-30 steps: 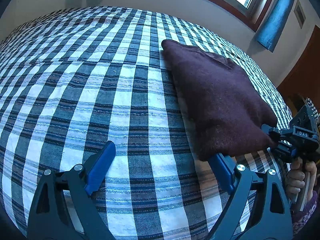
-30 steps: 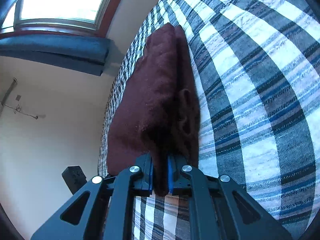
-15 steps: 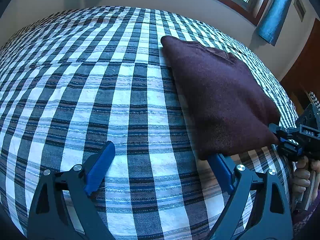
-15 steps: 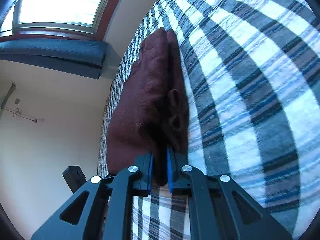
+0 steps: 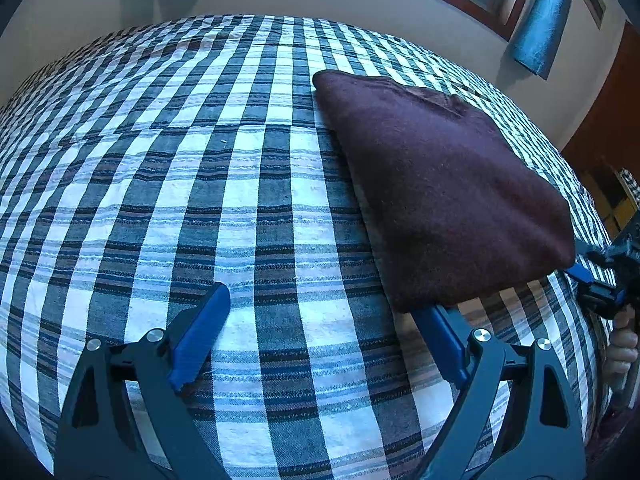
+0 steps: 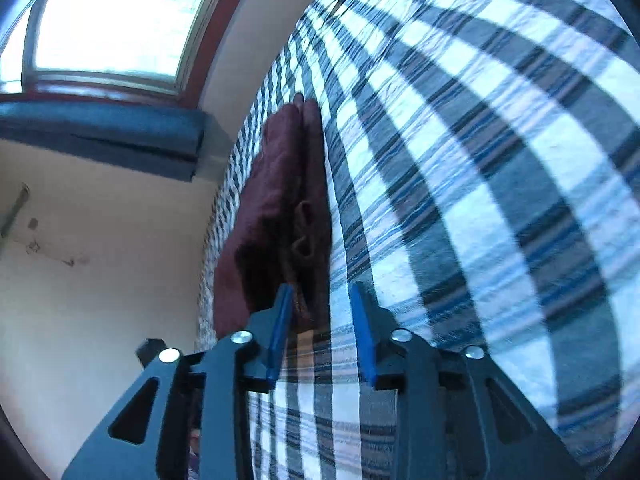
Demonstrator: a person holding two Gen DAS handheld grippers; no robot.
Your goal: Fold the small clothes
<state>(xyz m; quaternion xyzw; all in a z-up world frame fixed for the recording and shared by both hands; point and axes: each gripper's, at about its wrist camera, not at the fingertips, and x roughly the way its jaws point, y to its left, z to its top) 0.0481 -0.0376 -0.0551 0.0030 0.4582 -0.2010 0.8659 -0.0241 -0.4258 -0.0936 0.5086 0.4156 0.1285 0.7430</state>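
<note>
A folded dark maroon garment lies flat on the checked bedspread. My left gripper is open wide and empty, just in front of the garment's near edge, its right finger by the near corner. My right gripper is open at the garment's edge, jaws apart with the layered edge just ahead of them. It also shows in the left wrist view, at the garment's right corner, held by a hand.
The bedspread fills both views. A window with blue curtains and a pale wall stand beyond the bed. A brown door is at the right.
My right gripper, shut on the garment's edge before, has opened and let it go, drawing back a little. The garment now rests flat. The left gripper stayed open.
</note>
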